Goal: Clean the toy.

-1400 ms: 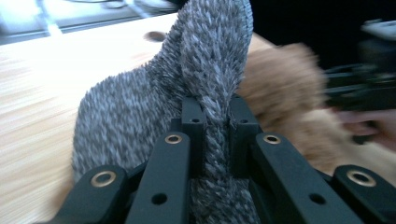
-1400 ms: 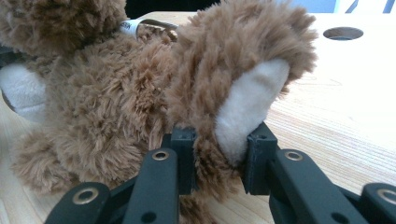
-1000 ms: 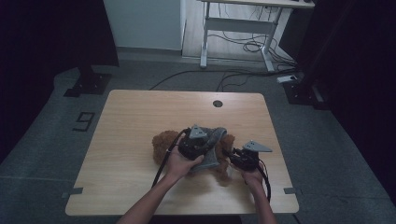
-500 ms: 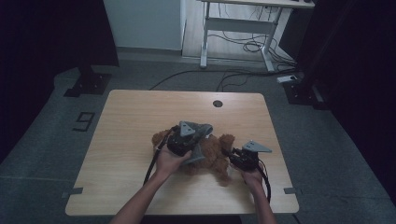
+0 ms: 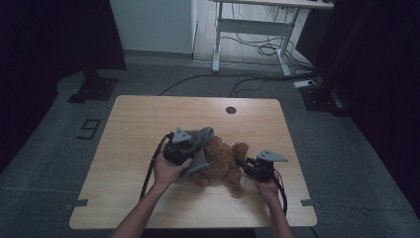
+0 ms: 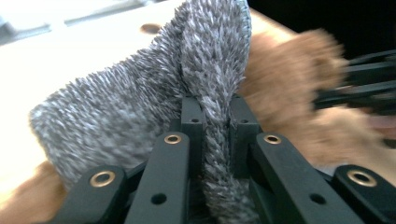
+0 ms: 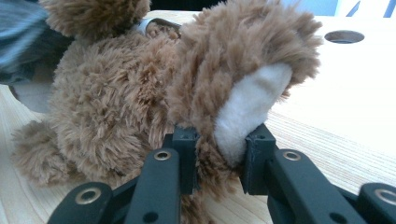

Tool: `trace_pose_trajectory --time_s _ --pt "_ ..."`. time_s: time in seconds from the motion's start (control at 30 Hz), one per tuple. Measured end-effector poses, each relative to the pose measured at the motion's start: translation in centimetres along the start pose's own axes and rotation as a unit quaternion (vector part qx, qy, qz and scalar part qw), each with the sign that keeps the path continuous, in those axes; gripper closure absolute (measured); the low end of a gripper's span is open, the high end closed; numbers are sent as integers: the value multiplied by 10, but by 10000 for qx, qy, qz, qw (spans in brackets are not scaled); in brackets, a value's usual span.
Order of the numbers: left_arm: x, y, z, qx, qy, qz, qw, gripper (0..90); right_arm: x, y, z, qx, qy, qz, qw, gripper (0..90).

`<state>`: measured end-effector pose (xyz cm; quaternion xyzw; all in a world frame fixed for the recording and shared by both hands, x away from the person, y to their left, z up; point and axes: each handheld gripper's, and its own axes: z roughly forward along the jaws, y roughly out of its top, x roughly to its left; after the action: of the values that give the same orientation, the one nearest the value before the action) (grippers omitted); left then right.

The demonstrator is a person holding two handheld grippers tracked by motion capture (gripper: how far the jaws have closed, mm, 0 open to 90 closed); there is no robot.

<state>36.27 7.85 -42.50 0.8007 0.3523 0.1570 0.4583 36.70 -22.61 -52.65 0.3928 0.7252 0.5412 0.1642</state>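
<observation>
A brown teddy bear (image 5: 223, 161) lies on the wooden table (image 5: 143, 119), right of centre near the front. A grey knitted cloth (image 5: 200, 141) drapes over its left side. My left gripper (image 5: 190, 145) is shut on a fold of this grey cloth (image 6: 215, 93), which stands up between the jaws, with the bear (image 6: 289, 70) blurred behind it. My right gripper (image 5: 246, 164) is shut on one of the bear's limbs: in the right gripper view the jaws clamp brown fur beside a white paw pad (image 7: 245, 109). The right gripper (image 6: 364, 84) also shows at the edge of the left gripper view.
A round cable hole (image 5: 231, 109) sits near the table's far edge. A white desk frame (image 5: 257, 29) with cables stands on the floor behind. Black stand bases (image 5: 94, 89) rest on the floor at the far left and right.
My left gripper has moved leftward across the bear, drawing the grey cloth with it. The right gripper has stayed put on the bear's limb.
</observation>
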Motion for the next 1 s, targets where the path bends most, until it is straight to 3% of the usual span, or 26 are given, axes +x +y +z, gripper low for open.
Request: trace_pose_trajectory --time_s 0.13,0.23,0.33,0.37,0.43,0.5,0.57,0.83,1.0 --pt "-22 15 9 17 -210 218 9995 798 0 0 0 7 1 10 10000 720" --pt "-33 25 28 138 -456 201 9987 797 1 0 1 2 -14 23 10000 720" --pt "-52 27 47 293 -599 395 9970 797 0 0 1 14 -2 31 10000 720" --pt "-57 27 55 396 -618 451 9963 797 0 0 1 -1 11 44 10000 720" --pt "-61 25 66 586 -439 562 9957 797 -1 0 1 1 20 44 10000 720" --pt "-57 20 81 909 -91 577 9941 798 -1 -1 1 -3 15 40 10000 720" --pt "-52 17 84 934 -114 429 9946 800 0 -1 1 3 -6 32 10000 720" --pt "-39 17 70 919 -102 256 9954 801 0 -1 1 15 12 15 10000 722" --pt "-21 15 52 859 173 198 9960 800 0 -2 1 22 4 4 10000 724"
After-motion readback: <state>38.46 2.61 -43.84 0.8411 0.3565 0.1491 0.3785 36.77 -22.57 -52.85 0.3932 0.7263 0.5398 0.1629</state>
